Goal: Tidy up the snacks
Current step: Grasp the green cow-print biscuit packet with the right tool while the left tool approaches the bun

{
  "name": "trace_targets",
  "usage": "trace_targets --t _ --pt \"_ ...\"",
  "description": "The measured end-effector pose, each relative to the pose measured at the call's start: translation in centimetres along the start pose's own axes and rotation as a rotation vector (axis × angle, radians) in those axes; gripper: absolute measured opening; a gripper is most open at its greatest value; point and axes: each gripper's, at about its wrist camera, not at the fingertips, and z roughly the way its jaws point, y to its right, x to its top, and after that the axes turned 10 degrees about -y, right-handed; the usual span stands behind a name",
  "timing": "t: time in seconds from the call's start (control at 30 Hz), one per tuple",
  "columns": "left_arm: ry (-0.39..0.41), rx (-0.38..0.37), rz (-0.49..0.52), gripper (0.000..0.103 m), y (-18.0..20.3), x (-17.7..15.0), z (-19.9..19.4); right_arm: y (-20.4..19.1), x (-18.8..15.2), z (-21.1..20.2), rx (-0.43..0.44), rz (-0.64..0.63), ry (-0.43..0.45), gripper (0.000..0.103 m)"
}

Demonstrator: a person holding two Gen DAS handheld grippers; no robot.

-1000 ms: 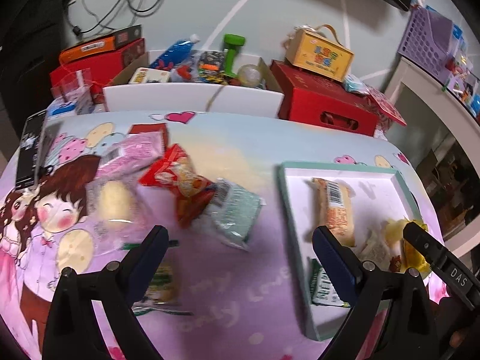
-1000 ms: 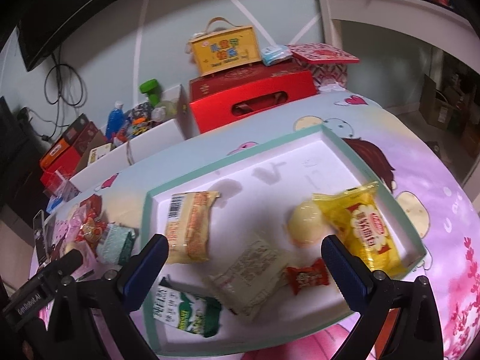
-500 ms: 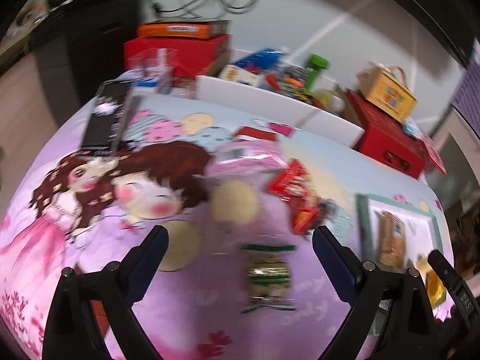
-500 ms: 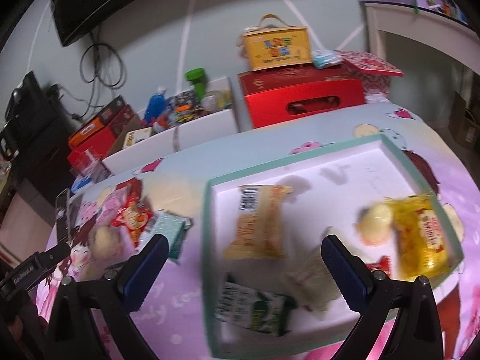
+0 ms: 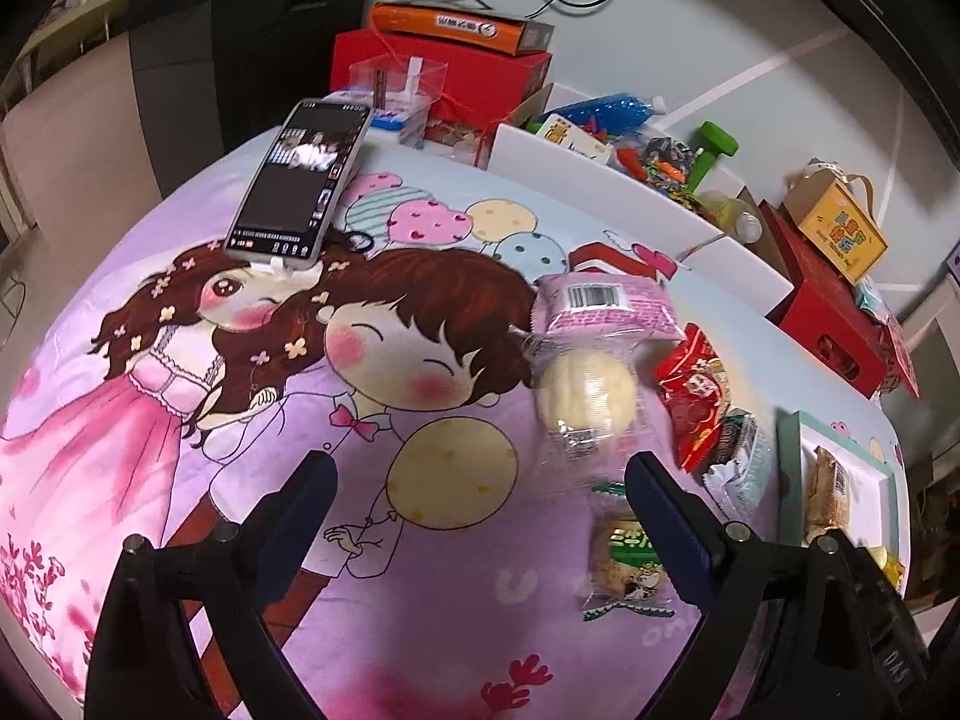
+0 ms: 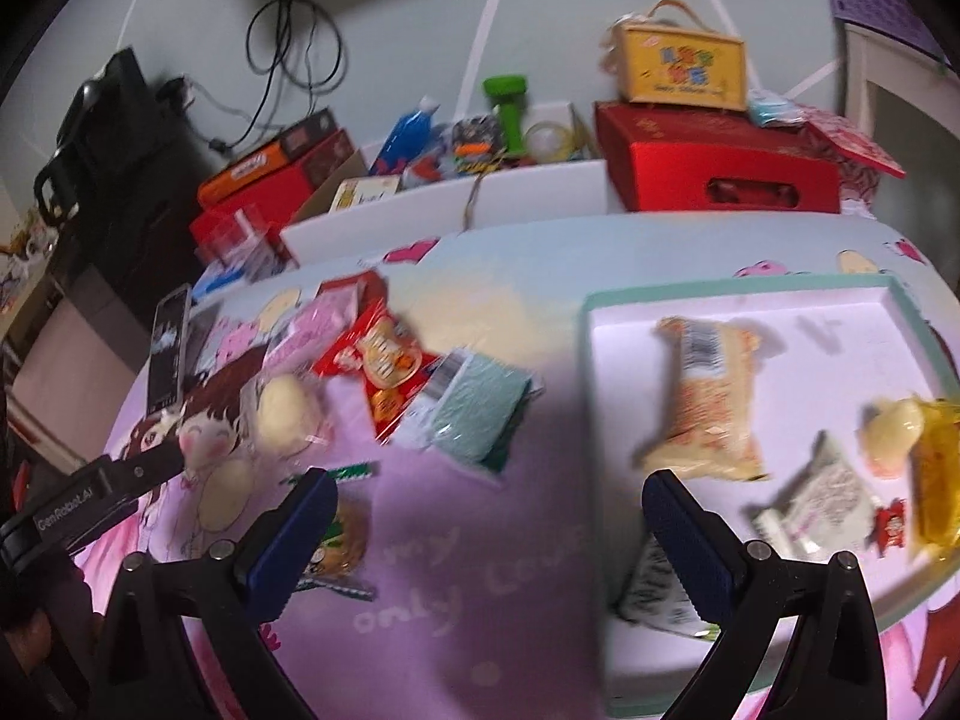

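Cartoon-print table [image 5: 180,420] fills your view; both your left tongs [image 5: 480,498] and right tongs [image 6: 489,510] gape empty, snacks [image 5: 585,396] at centre right, tray [image 6: 720,294] right.

Even indoor light, heavy fisheye bending, dark corners, motion blur
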Motion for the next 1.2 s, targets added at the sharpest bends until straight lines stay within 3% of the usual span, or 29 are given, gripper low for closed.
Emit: trace_targets --t 0.23,0.6,1.2 --pt "-0.080 0.018 0.007 0.097 -0.1 -0.2 2.5 -2.5 -0.7 2.6 -0.002 -0.059 -0.049 0.103" --pt "-0.112 0.032 -0.030 0.097 -1.3 -0.1 3.6 -5.8 -1.8 6.7 -0.010 -0.132 -0.139 0.103" --pt "-0.118 0.029 -0.045 0.097 -1.9 -0.2 3.6 -8.6 -3.0 8.2 -0.069 -0.223 -0.139 0.103"
